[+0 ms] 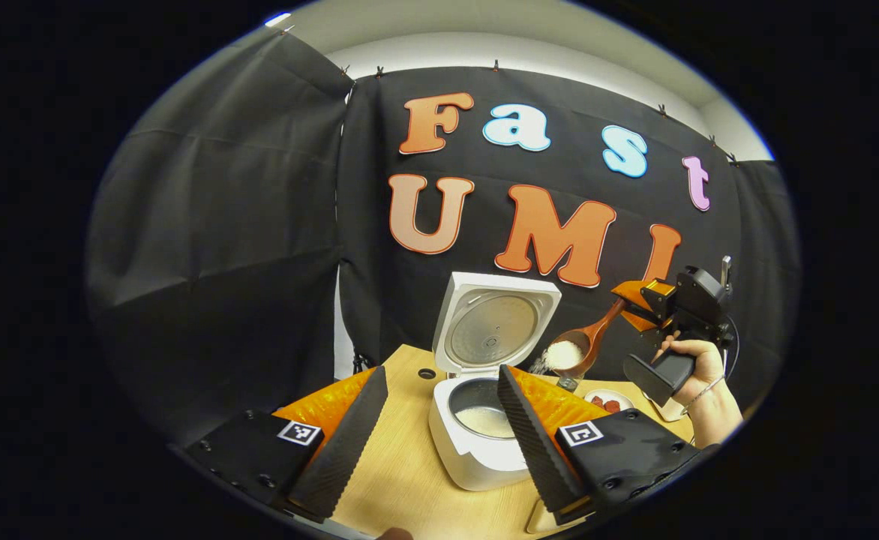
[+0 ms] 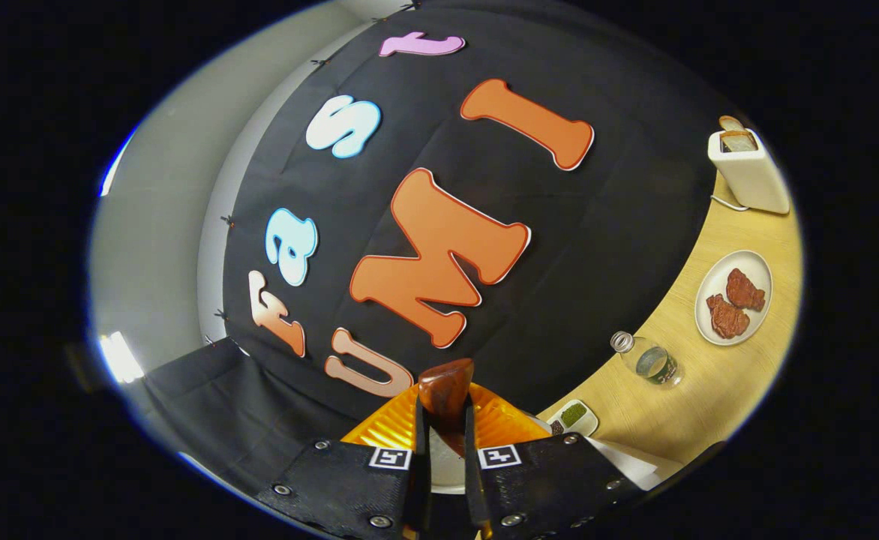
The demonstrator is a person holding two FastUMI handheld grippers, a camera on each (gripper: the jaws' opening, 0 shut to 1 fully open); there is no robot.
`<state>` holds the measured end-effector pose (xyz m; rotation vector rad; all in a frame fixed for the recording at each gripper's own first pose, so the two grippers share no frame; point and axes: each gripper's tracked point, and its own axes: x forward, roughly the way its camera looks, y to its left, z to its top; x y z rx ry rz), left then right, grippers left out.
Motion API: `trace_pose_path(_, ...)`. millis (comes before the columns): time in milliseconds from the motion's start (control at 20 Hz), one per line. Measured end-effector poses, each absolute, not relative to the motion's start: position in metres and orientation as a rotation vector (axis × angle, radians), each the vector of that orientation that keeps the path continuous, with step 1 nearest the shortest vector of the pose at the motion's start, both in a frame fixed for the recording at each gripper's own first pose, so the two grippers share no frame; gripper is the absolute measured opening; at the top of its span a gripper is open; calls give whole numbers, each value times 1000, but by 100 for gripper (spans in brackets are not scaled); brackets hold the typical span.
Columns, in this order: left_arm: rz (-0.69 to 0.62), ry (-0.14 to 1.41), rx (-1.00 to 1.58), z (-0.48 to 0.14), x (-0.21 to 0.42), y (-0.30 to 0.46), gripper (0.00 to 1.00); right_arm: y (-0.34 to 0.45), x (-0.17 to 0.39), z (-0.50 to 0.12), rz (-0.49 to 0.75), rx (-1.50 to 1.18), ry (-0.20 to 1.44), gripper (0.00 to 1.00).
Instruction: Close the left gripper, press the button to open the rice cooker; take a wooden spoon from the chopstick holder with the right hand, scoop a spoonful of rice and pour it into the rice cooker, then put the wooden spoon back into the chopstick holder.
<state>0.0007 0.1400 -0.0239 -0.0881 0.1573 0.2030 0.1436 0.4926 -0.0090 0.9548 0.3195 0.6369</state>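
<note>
So that rice fell into the open white rice cooker [image 1: 477,420], we clamped our right gripper [image 2: 445,442] on the tilted brown wooden spoon [image 1: 586,341], left gripper [image 1: 439,427] fingers apart.

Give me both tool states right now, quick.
Left tool: open, holding nothing, in front of the open cooker.
Right tool: closed on the spoon handle; in the left gripper view, rice spills from the tilted spoon.

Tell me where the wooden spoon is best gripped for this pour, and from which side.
By the handle's far end, away from the bowl, as the right gripper does now. In the left gripper view the wooden spoon slopes down toward the open rice cooker, rice spilling from its bowl, so coming from behind the handle keeps the fingers out of the rice.
</note>
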Motion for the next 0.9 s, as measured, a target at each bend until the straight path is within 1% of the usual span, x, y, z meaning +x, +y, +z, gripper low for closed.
trace_pose_path(500, 203, 166, -95, -29, 2, 143, 100, 500, 139, -12, 637, 886, 317, 18)
trace_pose_path(900, 205, 169, -88, -30, 0, 146, 99, 508, 136, -9, 658, 753, 260, 18)
